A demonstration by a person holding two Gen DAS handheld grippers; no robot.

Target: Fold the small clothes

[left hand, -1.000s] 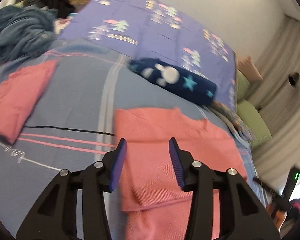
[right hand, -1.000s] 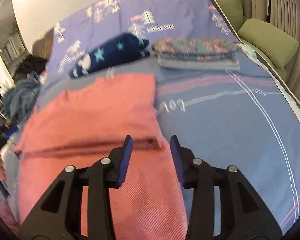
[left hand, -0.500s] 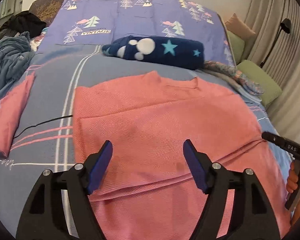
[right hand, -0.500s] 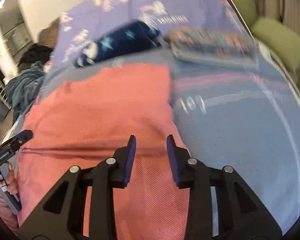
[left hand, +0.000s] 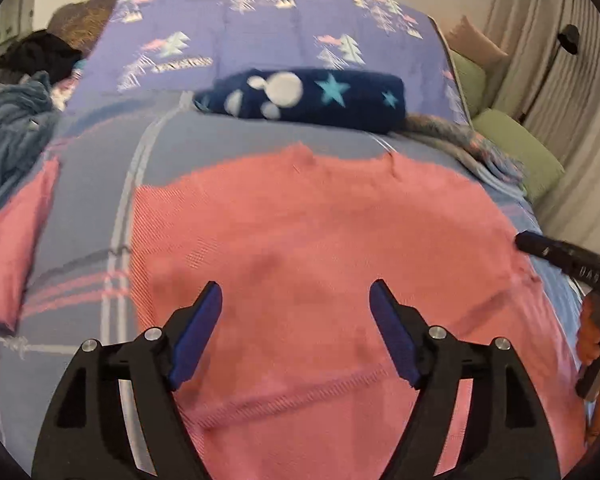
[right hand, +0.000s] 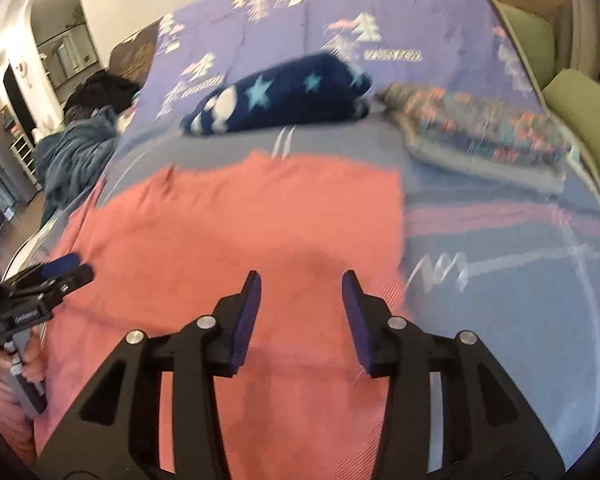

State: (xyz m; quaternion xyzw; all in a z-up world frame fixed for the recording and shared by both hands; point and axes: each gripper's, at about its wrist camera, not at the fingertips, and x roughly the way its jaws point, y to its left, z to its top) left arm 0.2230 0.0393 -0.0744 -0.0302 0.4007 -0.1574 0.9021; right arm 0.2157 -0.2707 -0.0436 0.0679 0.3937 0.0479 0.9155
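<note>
A pink garment (left hand: 300,220) lies spread flat on the bed, with a fold seam across its near part. My left gripper (left hand: 295,286) hovers above its near middle, its jaws opening wide with nothing between them. My right gripper (right hand: 302,276) hangs over the same pink garment (right hand: 240,208) near its right edge, its jaws also opening and holding nothing. Each view catches the other gripper at its side: the right gripper (left hand: 556,258) by the garment's right edge, the left gripper (right hand: 60,270) by its left edge, both held in a person's hands.
A folded pink piece (left hand: 12,248) lies to the left on the bedspread. Beyond the garment sit a navy star-patterned roll (left hand: 320,92) and a folded patterned stack (right hand: 480,128). A blue-grey clothes heap (left hand: 8,128) is far left, with green cushions (right hand: 580,100) on the right.
The left jaws have spread much wider, and its view has levelled and centred on the pink garment. The right gripper has slid left over the garment. Each gripper now shows in the other's view.
</note>
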